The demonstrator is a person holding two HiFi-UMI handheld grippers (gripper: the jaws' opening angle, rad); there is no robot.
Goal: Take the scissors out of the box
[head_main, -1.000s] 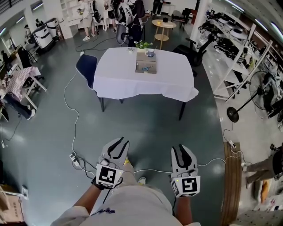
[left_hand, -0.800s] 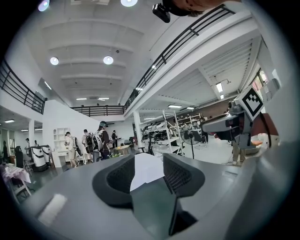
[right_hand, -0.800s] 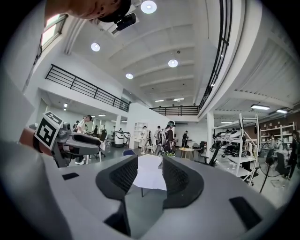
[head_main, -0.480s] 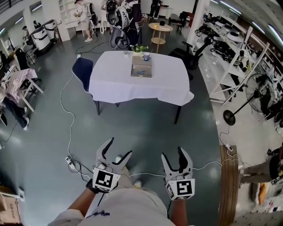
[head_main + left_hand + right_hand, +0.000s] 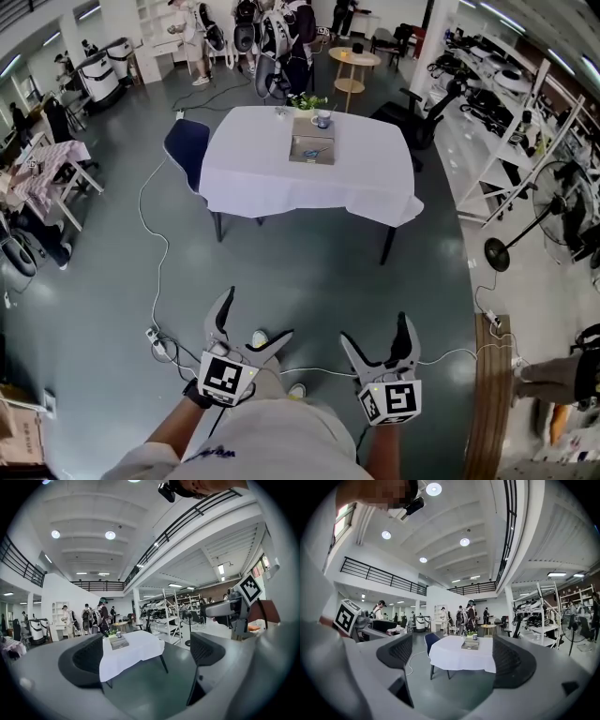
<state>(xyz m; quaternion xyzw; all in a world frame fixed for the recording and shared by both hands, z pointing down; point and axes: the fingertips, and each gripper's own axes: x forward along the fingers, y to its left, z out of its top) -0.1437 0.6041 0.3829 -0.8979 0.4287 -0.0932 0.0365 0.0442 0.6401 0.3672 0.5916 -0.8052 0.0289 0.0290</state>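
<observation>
So, I'm standing well back from the worktop (image 5: 272, 183) with the white cloth, holding both tools out low in front of me and aiming them roughly at it. The left tool (image 5: 258, 314) and the right tool (image 5: 375, 330) have both just been opening their jaws. They're now gaping wide with nothing between them, which I'm guessing is me getting ready before walking up. The box (image 5: 312, 162) is sitting on the far half of the worktop, near a cup (image 5: 322, 118) and a little plant (image 5: 304, 99). The bluish thing lying inside looks like the scissors (image 5: 315, 150), not yet taken out.
</observation>
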